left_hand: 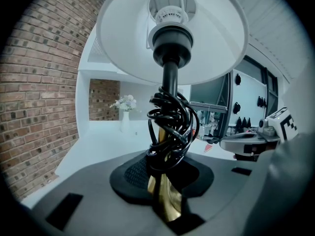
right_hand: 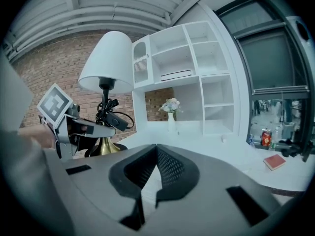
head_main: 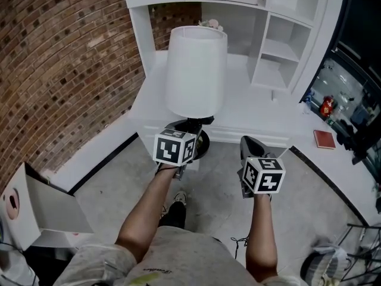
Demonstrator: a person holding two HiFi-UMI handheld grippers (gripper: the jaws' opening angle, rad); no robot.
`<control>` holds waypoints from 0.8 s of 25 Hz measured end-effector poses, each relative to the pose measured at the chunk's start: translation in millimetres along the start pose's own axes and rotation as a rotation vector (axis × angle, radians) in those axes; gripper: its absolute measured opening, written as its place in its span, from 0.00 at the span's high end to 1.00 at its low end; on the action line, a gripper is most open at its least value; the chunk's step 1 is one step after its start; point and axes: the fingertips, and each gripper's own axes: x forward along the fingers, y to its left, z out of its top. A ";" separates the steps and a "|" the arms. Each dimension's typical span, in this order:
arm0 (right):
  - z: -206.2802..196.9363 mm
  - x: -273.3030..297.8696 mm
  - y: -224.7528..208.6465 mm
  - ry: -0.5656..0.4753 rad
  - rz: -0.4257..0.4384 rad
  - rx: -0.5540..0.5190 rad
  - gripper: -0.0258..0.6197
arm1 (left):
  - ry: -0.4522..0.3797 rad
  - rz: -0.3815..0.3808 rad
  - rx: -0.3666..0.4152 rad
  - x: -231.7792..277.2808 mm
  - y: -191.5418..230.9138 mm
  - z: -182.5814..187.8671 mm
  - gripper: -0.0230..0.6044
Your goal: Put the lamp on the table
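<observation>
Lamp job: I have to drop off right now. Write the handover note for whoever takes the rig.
Left tool: shut on the brass stem of the lamp, just above its base. The cord is wound round the stem.
Right tool: shut, empty, beside the lamp.
Lamp: upright, held in the air in front of the white table, not on it yet.
Done: lamp gripped and lifted.
Left: carry it over the table's edge, set the base down on a bare part, probably clear of the vase at the back, then open the left tool.
</observation>
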 end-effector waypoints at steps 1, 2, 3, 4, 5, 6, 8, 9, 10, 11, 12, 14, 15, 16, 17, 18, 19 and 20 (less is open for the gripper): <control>-0.5 5.5 0.0 0.003 0.000 0.000 0.96 | 0.001 -0.001 -0.001 3.5 4.1 0.1 0.81; -0.9 11.5 0.3 0.006 0.001 0.000 0.95 | 0.003 -0.001 -0.003 7.0 8.8 0.1 0.81; -1.2 18.0 0.8 0.009 0.001 0.000 0.95 | 0.004 -0.002 -0.006 10.4 14.2 0.0 0.81; -1.2 24.7 1.6 0.013 0.002 0.000 0.95 | 0.005 -0.003 -0.009 13.8 20.2 0.2 0.81; -0.8 31.6 2.6 0.017 0.002 -0.002 0.96 | 0.007 -0.003 -0.011 17.2 26.7 0.6 0.81; 0.0 38.7 3.5 0.021 0.001 -0.003 0.95 | 0.008 -0.003 -0.013 21.0 33.6 1.5 0.81; 3.6 54.3 4.0 0.029 -0.002 -0.005 0.95 | 0.012 -0.002 -0.012 30.1 48.0 5.5 0.81; 6.5 62.8 3.8 0.032 -0.005 -0.006 0.95 | 0.013 -0.002 -0.010 35.5 55.4 8.8 0.81; 9.9 71.5 3.7 0.036 -0.009 -0.005 0.96 | 0.015 -0.004 -0.007 41.1 62.8 12.6 0.81; 13.6 80.3 3.8 0.039 -0.013 -0.004 0.95 | 0.017 -0.008 -0.004 46.8 69.9 16.5 0.81; 17.5 89.1 4.0 0.043 -0.019 -0.002 0.96 | 0.018 -0.015 -0.003 52.5 77.0 20.6 0.81; 25.9 106.9 4.4 0.048 -0.030 0.000 0.95 | 0.021 -0.030 -0.003 64.5 91.3 29.3 0.81; 30.5 115.7 4.3 0.051 -0.036 0.000 0.95 | 0.023 -0.037 -0.002 70.9 98.3 34.3 0.81; 35.0 124.2 4.0 0.053 -0.042 0.000 0.96 | 0.024 -0.045 -0.001 77.4 105.1 39.2 0.81; 39.2 132.3 3.4 0.056 -0.049 0.000 0.95 | 0.025 -0.052 0.001 84.0 111.5 43.9 0.81; 43.1 140.1 2.3 0.058 -0.056 0.001 0.96 | 0.027 -0.058 0.004 90.6 117.6 48.3 0.81; 46.8 147.6 0.8 0.061 -0.063 0.002 0.95 | 0.030 -0.064 0.008 97.2 123.4 52.4 0.81; 50.5 154.9 -1.1 0.062 -0.071 0.003 0.95 | 0.032 -0.070 0.012 103.7 128.8 56.4 0.81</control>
